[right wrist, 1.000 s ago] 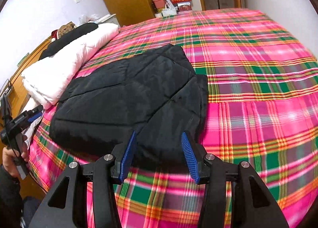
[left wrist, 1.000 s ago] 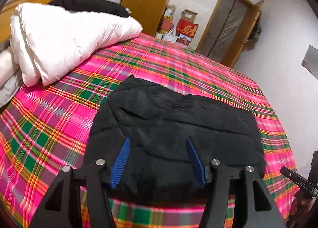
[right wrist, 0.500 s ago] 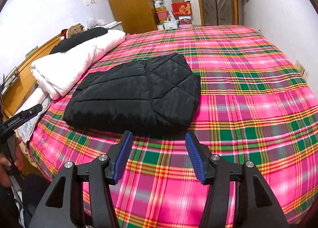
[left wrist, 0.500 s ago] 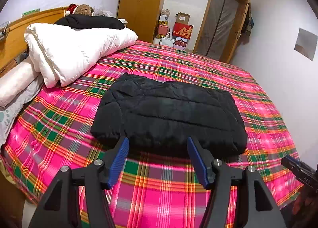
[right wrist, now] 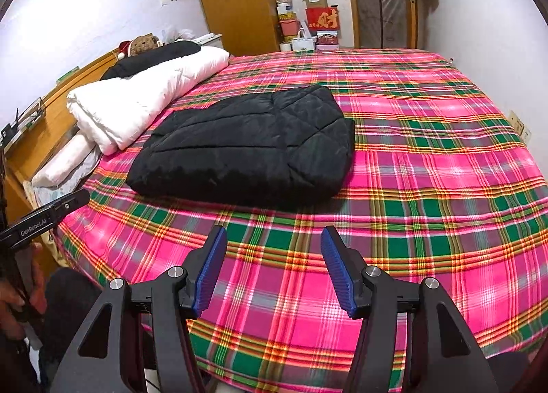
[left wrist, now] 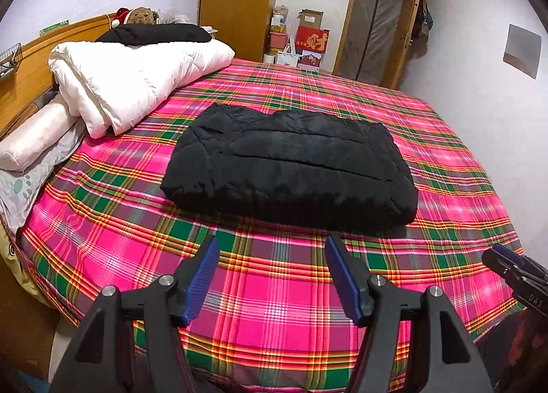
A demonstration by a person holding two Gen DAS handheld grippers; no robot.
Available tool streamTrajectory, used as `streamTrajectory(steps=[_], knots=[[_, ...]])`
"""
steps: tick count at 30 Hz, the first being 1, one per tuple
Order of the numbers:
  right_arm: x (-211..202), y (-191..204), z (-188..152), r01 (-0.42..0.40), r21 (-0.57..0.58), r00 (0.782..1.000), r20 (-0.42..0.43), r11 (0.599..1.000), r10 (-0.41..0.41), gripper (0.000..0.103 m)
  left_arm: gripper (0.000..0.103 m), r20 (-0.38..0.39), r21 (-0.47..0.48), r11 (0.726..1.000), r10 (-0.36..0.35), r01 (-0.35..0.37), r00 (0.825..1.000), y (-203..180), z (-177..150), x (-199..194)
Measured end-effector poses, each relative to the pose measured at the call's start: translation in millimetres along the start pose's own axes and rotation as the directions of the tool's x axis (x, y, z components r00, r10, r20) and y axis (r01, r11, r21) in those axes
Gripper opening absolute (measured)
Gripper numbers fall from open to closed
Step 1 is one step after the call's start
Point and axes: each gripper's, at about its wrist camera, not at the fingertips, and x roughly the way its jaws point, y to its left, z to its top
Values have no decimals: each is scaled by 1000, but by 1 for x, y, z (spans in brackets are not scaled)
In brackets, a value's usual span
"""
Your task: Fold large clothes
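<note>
A black quilted jacket (left wrist: 291, 170) lies folded into a thick rectangle on the plaid bed; it also shows in the right wrist view (right wrist: 246, 149). My left gripper (left wrist: 272, 247) is open and empty, held back from the jacket's near edge above the sheet. My right gripper (right wrist: 274, 237) is open and empty, also short of the jacket's near edge. The right gripper's body shows at the right edge of the left wrist view (left wrist: 520, 276), and the left gripper's body at the left edge of the right wrist view (right wrist: 44, 218).
The bed has a pink and green plaid sheet (left wrist: 274, 290). A folded white duvet (left wrist: 137, 81) with a black garment on it lies by the wooden headboard (left wrist: 30, 60). Pillows (left wrist: 30, 149) lie at the left. A wardrobe, boxes and a door stand beyond the bed.
Both grippers have pulled back and up from the jacket, which they were close over a second ago. The jacket lies still in its folded shape.
</note>
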Motion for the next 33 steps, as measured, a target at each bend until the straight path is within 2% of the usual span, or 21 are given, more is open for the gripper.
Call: streamTrajectory(steps=[10,12,33], knots=[[10,9,-5,5,-33,999,-32,999,-6,58,66,-19,-51,998,-25,24,1000,7,-6,10],[12,9,-5,6,-33,999,-37,999,-7,58,66,-23,-47,999,-10,9,1000,6,-7,12],[12,13,-6,2,-34,999,-42,999,-4,58,66,-21,-56,998,-24,23,999,5,-7,8]])
